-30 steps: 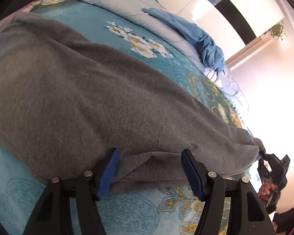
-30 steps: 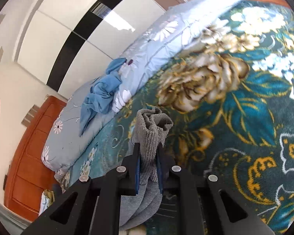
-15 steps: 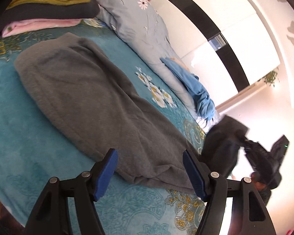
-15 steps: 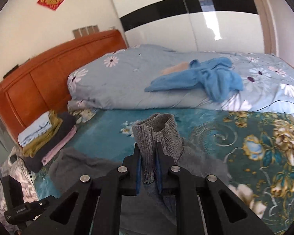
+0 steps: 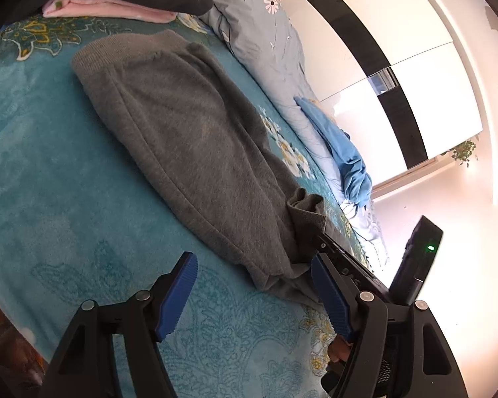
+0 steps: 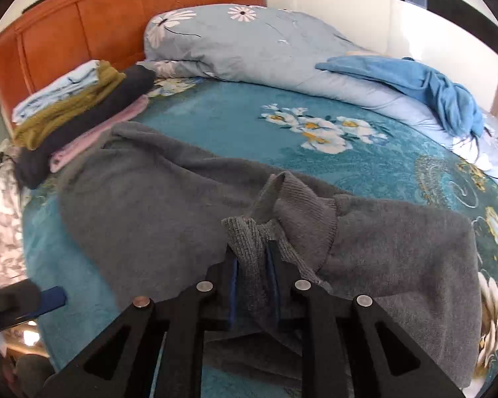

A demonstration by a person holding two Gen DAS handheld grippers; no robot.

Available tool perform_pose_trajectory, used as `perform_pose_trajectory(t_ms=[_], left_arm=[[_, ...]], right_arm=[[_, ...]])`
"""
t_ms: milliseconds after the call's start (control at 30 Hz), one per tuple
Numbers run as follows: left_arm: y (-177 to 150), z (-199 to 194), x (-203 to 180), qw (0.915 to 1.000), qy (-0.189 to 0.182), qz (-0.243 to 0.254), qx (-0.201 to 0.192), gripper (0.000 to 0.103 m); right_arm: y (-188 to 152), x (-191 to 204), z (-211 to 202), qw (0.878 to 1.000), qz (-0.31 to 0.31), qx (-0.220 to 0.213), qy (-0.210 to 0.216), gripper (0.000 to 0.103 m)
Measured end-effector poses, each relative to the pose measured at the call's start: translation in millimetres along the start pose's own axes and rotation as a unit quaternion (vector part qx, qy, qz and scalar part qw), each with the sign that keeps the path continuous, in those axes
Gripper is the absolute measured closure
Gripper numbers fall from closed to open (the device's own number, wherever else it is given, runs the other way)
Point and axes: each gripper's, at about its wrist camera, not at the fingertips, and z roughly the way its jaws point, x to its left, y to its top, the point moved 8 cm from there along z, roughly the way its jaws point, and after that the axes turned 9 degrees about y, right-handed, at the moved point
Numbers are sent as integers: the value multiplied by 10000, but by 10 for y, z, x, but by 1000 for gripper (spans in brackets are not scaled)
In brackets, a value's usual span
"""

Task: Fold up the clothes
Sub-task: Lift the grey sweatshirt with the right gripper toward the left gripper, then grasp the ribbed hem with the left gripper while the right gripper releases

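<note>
right gripper [image 6: 253, 277] clamped on the ribbed cuff [image 6: 249, 235] of the grey garment [image 6: 156, 205], cuff end lifted and bent over the rest of the cloth. left gripper [image 5: 254, 293] wide apart, holding nothing, over bare teal bedspread [image 5: 49, 172] just short of the garment's near edge. garment lies long across the bed. beyond it a folded clothes stack [image 6: 79, 106] touching its far end, rolled floral duvet [image 6: 249, 43] with a blue cloth [image 6: 415, 79] on top, orange headboard [image 6: 83, 10] at the back.
</note>
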Motion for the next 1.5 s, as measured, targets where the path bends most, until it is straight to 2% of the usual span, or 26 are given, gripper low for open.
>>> perform_pose_trajectory(t_ms=[67, 133, 267, 467, 600, 633, 667, 700, 733, 767, 833, 967, 1000, 1033, 1067, 1167, 1233, 1333, 1500], left_arm=[[-5, 53, -76, 10000, -35, 43, 61, 28], [7, 143, -211, 9997, -44, 170, 150, 28], [50, 480, -596, 9976, -152, 469, 492, 26], [106, 1143, -956, 9937, 45, 554, 975, 26], [113, 1261, -1082, 9956, 193, 604, 694, 30], [101, 1271, -1101, 9958, 228, 645, 612, 38], [90, 1284, -1106, 9956, 289, 685, 565, 53], [86, 1298, -1096, 9954, 370, 709, 533, 63], [84, 1311, -1082, 9951, 447, 726, 496, 79], [91, 1317, -1067, 9953, 481, 708, 458, 83], [141, 1282, -1070, 9968, 361, 608, 373, 86], [298, 991, -1164, 9977, 30, 666, -76, 86], [337, 933, -1139, 9974, 84, 690, -180, 86], [377, 874, -1113, 9970, 137, 714, -284, 86], [405, 846, -1058, 9968, 200, 692, -341, 86], [367, 1023, -678, 9982, 496, 345, -39, 86], [318, 1134, -465, 9985, 513, 78, 146, 86], [311, 1140, -406, 9993, 330, -51, 190, 84], [406, 804, -515, 9999, -110, 63, 0, 78]], right_arm=[[-26, 23, -152, 9978, 145, -25, 643, 76], [-33, -92, -391, 9939, 449, -253, 976, 75], [-71, -623, -798, 9886, 1055, -789, 735, 72], [-306, -1313, -1053, 9754, 1866, -1009, 591, 72], [-423, -1590, -1134, 9681, 2193, -1063, 585, 72], [-448, -1642, -1146, 9666, 2262, -1064, 568, 72], [-474, -1693, -1158, 9650, 2332, -1063, 548, 72], [-490, -1720, -1162, 9637, 2380, -1070, 559, 72], [-503, -1738, -1163, 9625, 2419, -1081, 580, 72], [-507, -1748, -1165, 9617, 2442, -1097, 594, 72], [-491, -1735, -1182, 9616, 2418, -1131, 635, 72], [-427, -1636, -1207, 9641, 2245, -1218, 732, 72], [-412, -1604, -1194, 9657, 2173, -1209, 746, 71], [-430, -1599, -1150, 9666, 2170, -1145, 738, 63], [-459, -1601, -1097, 9671, 2192, -1067, 722, 61], [-546, -1607, -940, 9683, 2257, -833, 674, 61], [-604, -1611, -835, 9687, 2299, -676, 642, 61], [-663, -1616, -726, 9690, 2347, -497, 593, 61], [-585, -1563, -833, 9716, 2193, -650, 600, 61]])
